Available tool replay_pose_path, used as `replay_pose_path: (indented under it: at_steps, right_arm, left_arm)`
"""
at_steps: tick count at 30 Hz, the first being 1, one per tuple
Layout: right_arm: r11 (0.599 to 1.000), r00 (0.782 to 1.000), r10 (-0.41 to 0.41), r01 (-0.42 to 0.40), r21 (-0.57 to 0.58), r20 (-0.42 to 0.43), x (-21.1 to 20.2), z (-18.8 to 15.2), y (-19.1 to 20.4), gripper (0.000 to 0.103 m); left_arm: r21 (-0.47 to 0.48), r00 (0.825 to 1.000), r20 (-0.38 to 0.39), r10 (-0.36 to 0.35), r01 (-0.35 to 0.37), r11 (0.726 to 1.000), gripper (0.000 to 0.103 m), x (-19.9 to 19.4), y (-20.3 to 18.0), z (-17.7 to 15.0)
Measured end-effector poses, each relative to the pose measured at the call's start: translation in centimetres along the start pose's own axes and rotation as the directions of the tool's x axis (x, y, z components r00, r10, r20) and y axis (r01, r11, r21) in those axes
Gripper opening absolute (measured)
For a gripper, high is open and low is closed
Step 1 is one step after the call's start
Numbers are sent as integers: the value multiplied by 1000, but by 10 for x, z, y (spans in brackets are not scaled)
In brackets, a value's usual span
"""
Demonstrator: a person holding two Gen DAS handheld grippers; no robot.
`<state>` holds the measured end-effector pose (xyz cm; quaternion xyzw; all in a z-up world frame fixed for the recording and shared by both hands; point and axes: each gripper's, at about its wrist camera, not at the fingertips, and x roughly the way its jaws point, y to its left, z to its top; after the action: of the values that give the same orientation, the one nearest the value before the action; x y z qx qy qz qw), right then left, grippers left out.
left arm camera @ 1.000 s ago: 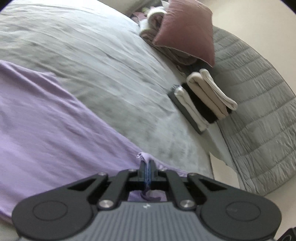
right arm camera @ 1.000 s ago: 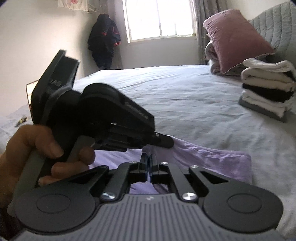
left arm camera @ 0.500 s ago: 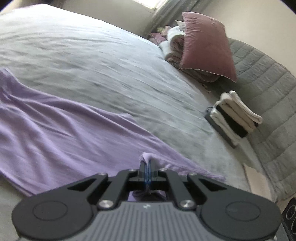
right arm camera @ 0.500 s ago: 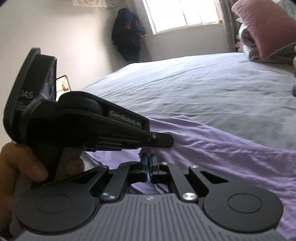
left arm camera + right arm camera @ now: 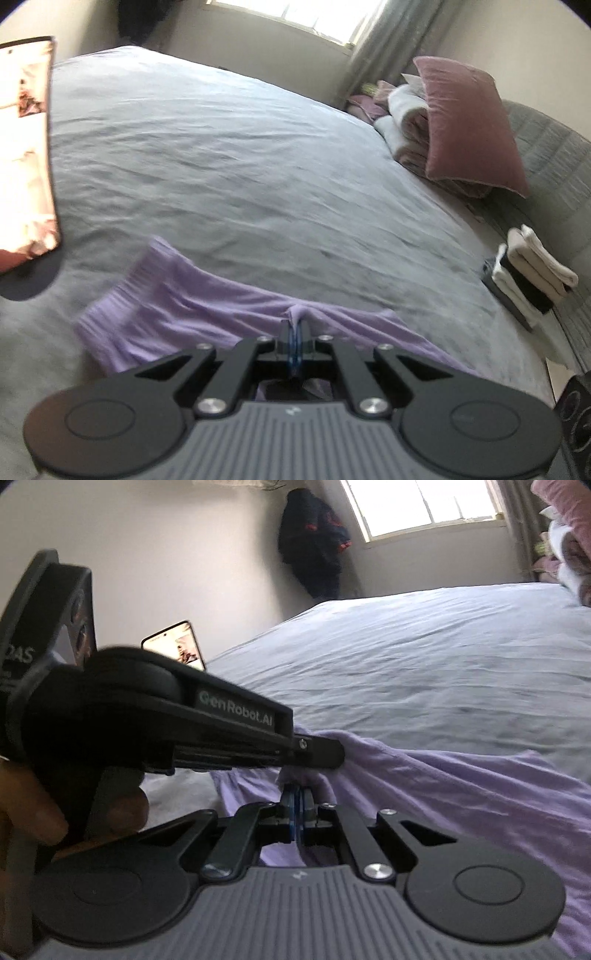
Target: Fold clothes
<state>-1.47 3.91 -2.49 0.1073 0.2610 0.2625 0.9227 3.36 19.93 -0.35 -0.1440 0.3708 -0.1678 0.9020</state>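
- My left tongs (image 5: 294, 334) are pinched tight on a small bunched fold of the lilac garment (image 5: 207, 314), the cloth rising in a little peak between the pads.
- My right tongs (image 5: 297, 805) are clamped on the same lilac garment (image 5: 461, 794), just below the tip of my left tongs (image 5: 317, 753), which cross the right wrist view from the left, a hand (image 5: 33, 812) gripping their handle.
- The garment lies spread on the grey bed (image 5: 240, 166), near its close edge.
- Far right, a pink pillow (image 5: 469, 122) leans by the headboard, and a stack of folded clothes (image 5: 528, 273) sits apart from the garment.
- A phone (image 5: 177, 646) stands at the bed's left side.
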Motion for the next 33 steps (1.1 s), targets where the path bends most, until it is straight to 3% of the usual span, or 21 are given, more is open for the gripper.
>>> replay_pose_path:
  at_steps: [10,12,13,16,17,18,20,22,25,29,33]
  right_arm:
    - [995,992,90,-86,47,-85,48,-1,25,2]
    - [995,990,87,-82,53,-108,47,-4,28,10]
    - [996,990,79,-74,49,-116,45,-5,28,15]
    - [999,990,50,-49,8,-135,26,-4,27,17]
    - [999,990,38,-40,-7,-139,17,-3,25,23]
    - [999,990,22,-25,-21,-138,7,-2,21,39]
    - [999,992,-21,15,-44,-127,-14,3,9,52]
    - [996,991,-64,57,-65,-121,-37,7,-4,52]
    - [989,981,-146,140,-57,-129,-71,10,-29,53]
    - [975,966,-215,221,22,-144,-94,11,-67,57]
    - [957,960,-234,255,139,-152,-101,9,-100,58]
  left_arm:
    - [-84,993,-19,114,-116,990,2,6,53,5]
    - [-107,989,-38,146,-149,983,1,14,61,4]
    - [-118,987,-44,157,-161,980,1,16,63,3]
    - [-160,984,-52,169,-175,971,1,18,68,3]
    - [-182,985,-50,163,-170,969,2,16,68,4]
    - [-192,986,-46,161,-167,967,5,13,68,5]
    - [-201,987,-41,158,-163,966,12,8,68,6]
    - [-218,989,-50,140,-148,965,30,3,68,5]
    - [-239,991,-54,120,-130,962,40,-4,65,-2]
    - [-213,990,-64,125,-136,967,42,-10,60,-12]
    - [-168,990,-64,128,-137,976,41,-12,57,-22]
